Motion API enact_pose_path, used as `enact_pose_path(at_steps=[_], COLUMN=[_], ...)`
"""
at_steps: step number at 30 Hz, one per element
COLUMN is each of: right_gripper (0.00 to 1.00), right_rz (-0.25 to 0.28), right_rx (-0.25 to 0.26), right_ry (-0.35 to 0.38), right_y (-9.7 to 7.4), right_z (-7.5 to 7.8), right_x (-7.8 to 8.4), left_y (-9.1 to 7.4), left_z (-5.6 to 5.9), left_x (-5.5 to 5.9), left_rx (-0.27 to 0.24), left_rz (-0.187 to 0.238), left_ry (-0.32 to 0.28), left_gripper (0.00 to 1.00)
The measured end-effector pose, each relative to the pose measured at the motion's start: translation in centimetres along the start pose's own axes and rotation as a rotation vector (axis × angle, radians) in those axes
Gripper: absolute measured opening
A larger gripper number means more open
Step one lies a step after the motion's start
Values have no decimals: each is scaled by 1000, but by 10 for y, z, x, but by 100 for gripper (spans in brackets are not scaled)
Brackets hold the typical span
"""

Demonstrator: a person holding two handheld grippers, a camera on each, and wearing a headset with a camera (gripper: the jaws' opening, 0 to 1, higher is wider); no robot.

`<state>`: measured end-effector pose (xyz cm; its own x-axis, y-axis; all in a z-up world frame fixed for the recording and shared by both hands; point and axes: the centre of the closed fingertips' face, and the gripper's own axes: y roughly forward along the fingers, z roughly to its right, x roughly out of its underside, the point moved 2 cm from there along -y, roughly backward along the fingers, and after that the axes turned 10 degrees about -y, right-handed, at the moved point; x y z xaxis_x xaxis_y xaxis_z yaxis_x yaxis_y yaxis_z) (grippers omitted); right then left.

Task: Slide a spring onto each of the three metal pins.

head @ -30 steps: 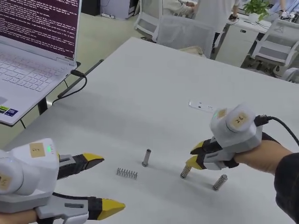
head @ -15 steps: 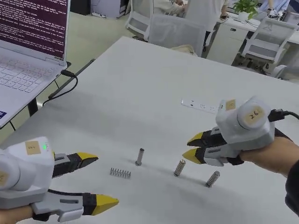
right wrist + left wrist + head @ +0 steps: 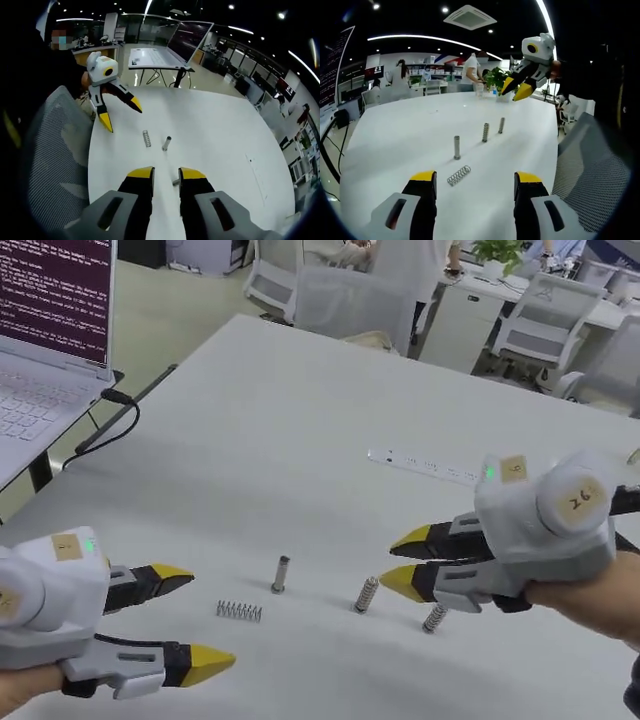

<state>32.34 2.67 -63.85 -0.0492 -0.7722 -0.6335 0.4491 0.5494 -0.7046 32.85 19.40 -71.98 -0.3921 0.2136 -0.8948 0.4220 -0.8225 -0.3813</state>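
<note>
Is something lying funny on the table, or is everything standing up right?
One loose spring lies flat on its side, left of the bare pin. The middle spring and the right spring stand up on pins. Nothing looks broken.

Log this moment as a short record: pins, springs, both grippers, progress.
bare pin: upright, no spring on it
loose spring: lying flat on the table, beside the bare pin
middle pin: spring on it
end pin: spring on it
left gripper: open wide, empty, near the loose spring
right gripper: jaws slightly apart, empty, by the middle pin
progress: two of three pins fitted
</note>
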Motion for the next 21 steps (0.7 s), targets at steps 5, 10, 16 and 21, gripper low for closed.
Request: enact_pose_path(at_steps=[5, 10, 16, 21], right_gripper=[17, 17, 17, 16], right_rz=[-1, 4, 5, 3], right_rx=[7, 23, 37, 42], right_ry=[11, 29, 54, 65], right_y=[-6, -12, -16, -18], right_z=[-8, -13, -15, -18], right_x=[1, 1, 3, 3], left_y=[9, 19, 29, 37], left_z=[-6, -16, -20, -25], left_x=[5, 11, 15, 21], left_rx=[12, 22, 40, 51], left_rz=[-28, -54, -72, -89], left_ry=[2, 1, 12, 22], left_gripper=[57, 54, 50, 43])
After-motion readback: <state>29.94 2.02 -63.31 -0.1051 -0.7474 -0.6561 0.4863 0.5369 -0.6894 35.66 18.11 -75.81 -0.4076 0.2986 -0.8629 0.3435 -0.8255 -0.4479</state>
